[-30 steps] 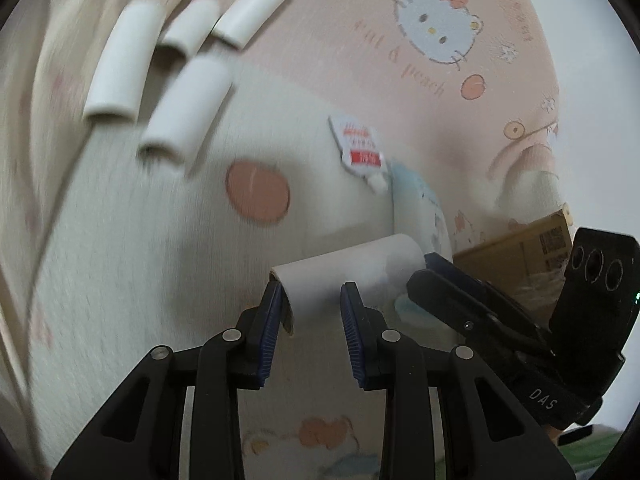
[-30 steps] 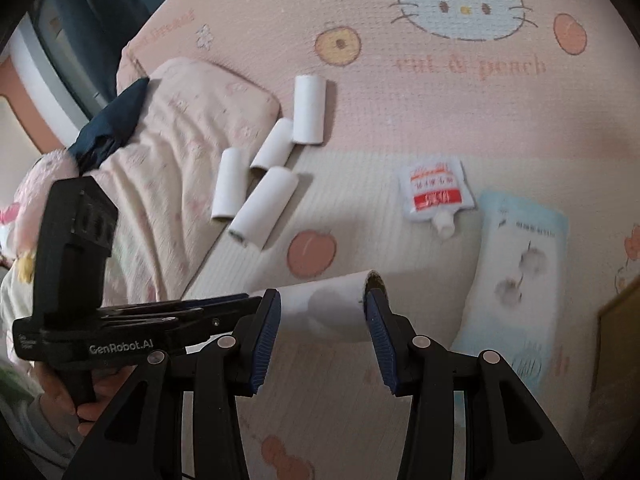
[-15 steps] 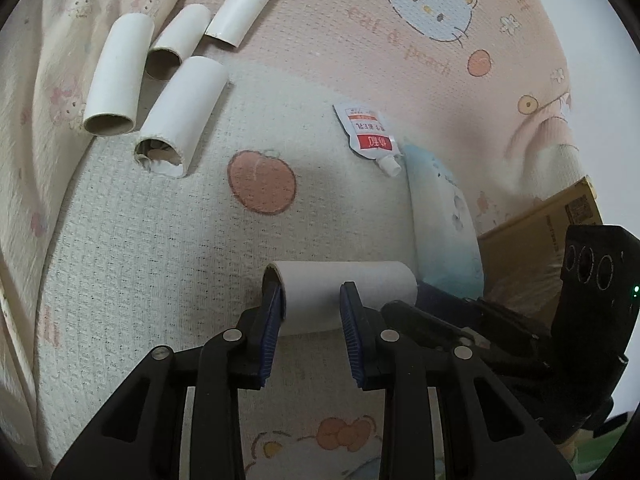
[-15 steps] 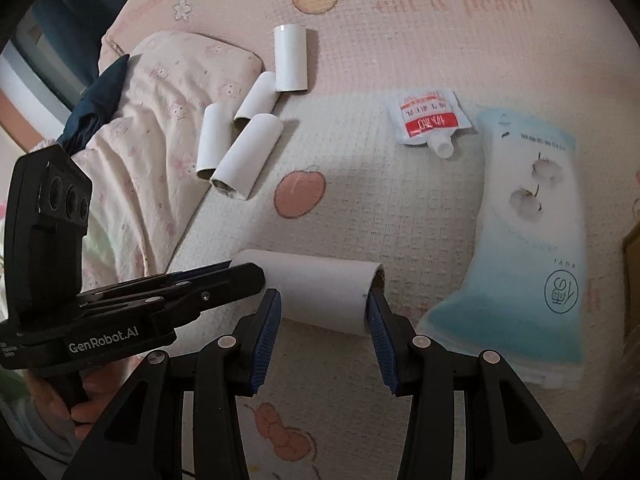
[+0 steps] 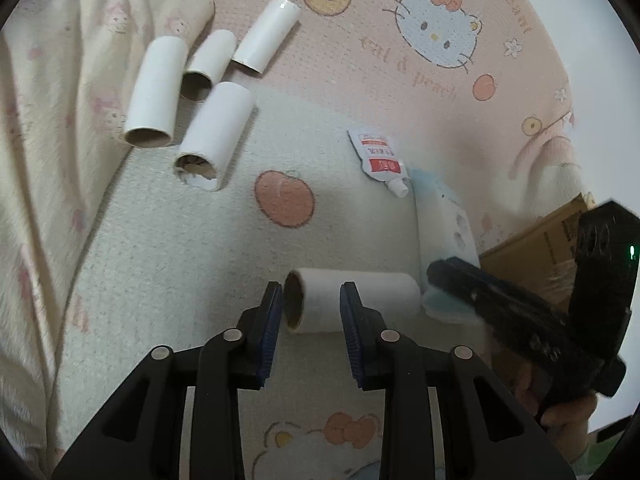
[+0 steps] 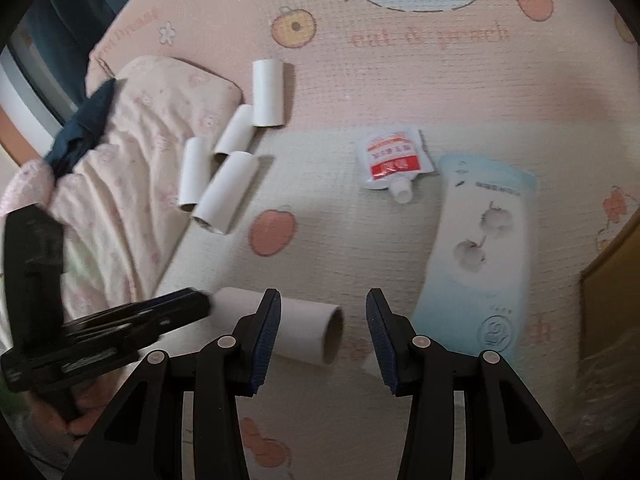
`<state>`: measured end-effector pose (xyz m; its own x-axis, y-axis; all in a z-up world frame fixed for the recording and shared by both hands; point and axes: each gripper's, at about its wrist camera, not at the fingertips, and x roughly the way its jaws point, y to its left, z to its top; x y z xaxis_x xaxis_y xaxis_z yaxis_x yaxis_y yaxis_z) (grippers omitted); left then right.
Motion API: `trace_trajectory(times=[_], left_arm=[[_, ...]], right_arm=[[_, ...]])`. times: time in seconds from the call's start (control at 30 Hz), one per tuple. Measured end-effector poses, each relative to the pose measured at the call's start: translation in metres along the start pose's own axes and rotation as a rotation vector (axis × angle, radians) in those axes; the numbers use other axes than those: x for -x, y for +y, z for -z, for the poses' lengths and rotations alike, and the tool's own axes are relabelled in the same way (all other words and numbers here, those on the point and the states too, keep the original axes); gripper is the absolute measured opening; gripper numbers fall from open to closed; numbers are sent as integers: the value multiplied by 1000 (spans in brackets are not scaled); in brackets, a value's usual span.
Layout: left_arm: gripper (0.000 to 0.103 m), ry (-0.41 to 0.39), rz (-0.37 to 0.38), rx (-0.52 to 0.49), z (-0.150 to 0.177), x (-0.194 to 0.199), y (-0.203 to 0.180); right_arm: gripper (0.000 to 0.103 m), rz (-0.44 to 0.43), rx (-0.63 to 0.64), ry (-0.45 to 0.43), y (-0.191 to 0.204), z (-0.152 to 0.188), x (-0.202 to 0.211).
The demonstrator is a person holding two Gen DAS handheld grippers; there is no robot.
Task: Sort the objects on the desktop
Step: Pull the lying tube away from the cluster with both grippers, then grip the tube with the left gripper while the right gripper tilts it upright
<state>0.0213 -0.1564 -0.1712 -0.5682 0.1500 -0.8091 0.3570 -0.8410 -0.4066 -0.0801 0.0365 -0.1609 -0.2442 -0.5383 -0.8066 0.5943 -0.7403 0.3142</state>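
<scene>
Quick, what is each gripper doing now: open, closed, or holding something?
Left gripper: jaws closed on the cardboard tube.
Right gripper: jaws open, holding nothing; the tube's open end lies between them.

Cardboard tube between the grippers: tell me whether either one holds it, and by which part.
The left gripper holds the cardboard tube near its open left end, jaws across its width. The right gripper is open and holds nothing.
</scene>
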Motion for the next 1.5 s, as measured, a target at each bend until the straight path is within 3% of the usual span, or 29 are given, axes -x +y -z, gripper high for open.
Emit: trace_trajectory(times=[0.03, 0.07, 0.1, 0.27, 0.43, 0.6, 0.77, 0.87, 0.97, 1.13, 1.3, 1.5], left_arm=[[21, -6, -14, -15, 3, 1, -1], [12, -5, -26, -27, 6, 2, -3], [10, -1, -31, -39, 9, 2, -5], [10, 47, 21, -56, 17, -8, -14], [10, 38, 35, -66, 12, -15, -18], [10, 30, 47, -65, -4, -25, -13], [10, 50, 118, -2, -16, -36, -6], [10, 53, 131, -16, -18, -38, -11], [15, 69, 141, -21, -20, -39, -11], [37, 73, 181, 17, -22, -37, -3], [50, 101, 228, 88, -23, -43, 5], [51, 124, 302, 179, -25, -52, 13]], right_arm=[[18, 9, 8, 0, 0, 0, 0], [17, 15, 28, 2, 2, 0, -2], [17, 31, 51, 7, 5, -1, -3], [17, 103, 130, 44, 10, -8, -15], [18, 100, 199, 108, 11, -9, -30], [18, 59, 213, 153, 11, -7, -35], [18, 15, 225, 197, 19, 6, -36], [18, -5, 214, 197, 20, 10, -36], [18, -44, 172, 175, 14, 7, -29], [18, -174, 43, 107, 5, 0, -12], [18, -144, 89, 138, 17, 7, -16], [18, -130, 116, 171, 24, 16, -27]])
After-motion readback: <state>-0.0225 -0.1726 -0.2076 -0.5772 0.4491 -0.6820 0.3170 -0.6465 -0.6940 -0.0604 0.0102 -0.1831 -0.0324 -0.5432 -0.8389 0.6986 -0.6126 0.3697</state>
